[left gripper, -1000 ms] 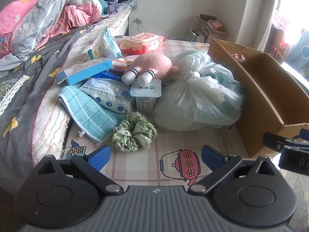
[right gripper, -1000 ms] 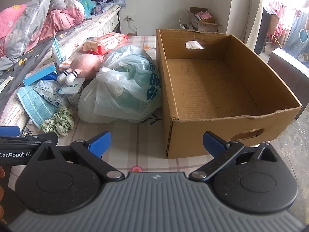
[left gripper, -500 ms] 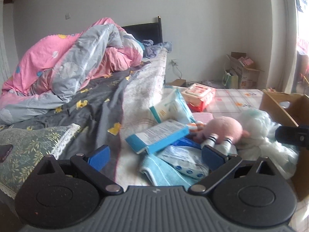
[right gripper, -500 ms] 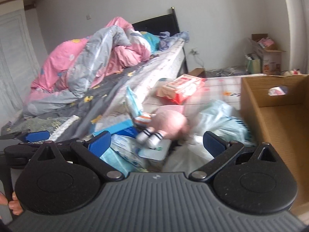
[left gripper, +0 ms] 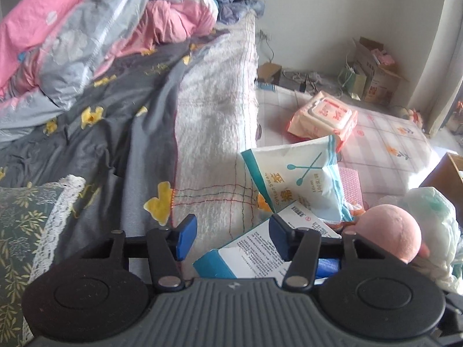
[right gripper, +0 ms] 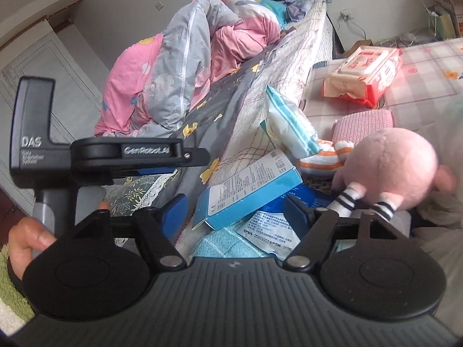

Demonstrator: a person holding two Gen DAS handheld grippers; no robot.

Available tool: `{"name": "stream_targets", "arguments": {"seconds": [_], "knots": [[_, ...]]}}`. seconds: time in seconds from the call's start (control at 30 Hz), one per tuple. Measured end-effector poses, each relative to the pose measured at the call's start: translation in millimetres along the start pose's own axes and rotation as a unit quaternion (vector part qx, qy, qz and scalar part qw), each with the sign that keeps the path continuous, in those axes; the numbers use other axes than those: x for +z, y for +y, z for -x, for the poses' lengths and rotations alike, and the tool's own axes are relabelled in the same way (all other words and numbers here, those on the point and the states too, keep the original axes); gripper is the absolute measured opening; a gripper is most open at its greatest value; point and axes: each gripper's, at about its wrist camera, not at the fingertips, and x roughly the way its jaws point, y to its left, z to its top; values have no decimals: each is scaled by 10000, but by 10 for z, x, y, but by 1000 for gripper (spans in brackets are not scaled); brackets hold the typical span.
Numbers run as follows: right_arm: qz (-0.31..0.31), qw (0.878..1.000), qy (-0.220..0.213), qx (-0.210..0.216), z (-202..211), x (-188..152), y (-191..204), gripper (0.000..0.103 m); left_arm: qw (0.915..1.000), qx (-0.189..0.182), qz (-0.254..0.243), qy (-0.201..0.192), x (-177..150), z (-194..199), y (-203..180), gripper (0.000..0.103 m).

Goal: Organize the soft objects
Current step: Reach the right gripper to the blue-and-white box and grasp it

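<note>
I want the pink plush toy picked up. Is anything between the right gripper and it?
Partly. The right gripper, jaws closing on nothing, points at a blue and white box lying on a pile of packets. The pink plush toy sits off to the right, its striped legs right by the right-hand fingertip, uncovered.

A: pink plush toy (right gripper: 387,164), lower right: matt fuzzy cloth; blue box (right gripper: 249,193), centre: smooth printed card
B: wipes pack (left gripper: 322,118), upper right: glossy plastic film; white bedspread (left gripper: 214,144), centre: rough woven cloth; quilt (left gripper: 115,29), upper left: smooth cloth with a slight sheen
</note>
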Motion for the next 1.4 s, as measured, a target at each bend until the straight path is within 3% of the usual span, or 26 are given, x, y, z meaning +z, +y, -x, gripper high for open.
{"name": "stream_targets", "arguments": {"seconds": [0.1,0.2,0.33,0.5,0.6,0.83,1.17,1.4], "knots": [[-221,9995,211,43,-261,0,-104,49,9980,-315,109,532,126,-343,66,54],[-445,9985,316,104,-382,-27,-230,45,9937,-502,307,954,173,-580,120,56],[-610,9968,464,219,-475,-50,-317,41,9898,-578,564,1175,198,-717,247,58],[-759,9955,464,332,-511,-39,-386,37,9900,-569,623,1131,231,-703,299,60],[-829,9949,432,371,-502,-12,-419,37,9913,-508,675,1012,283,-731,303,69],[-1022,9923,501,481,-486,4,-473,37,9876,-610,657,1289,243,-801,260,70],[-1648,9821,541,733,-364,-26,-695,42,9810,-1095,747,1416,66,-535,208,70],[-1475,9860,504,584,-474,-7,-602,42,9778,-1322,837,1394,-35,-472,175,69]]}}
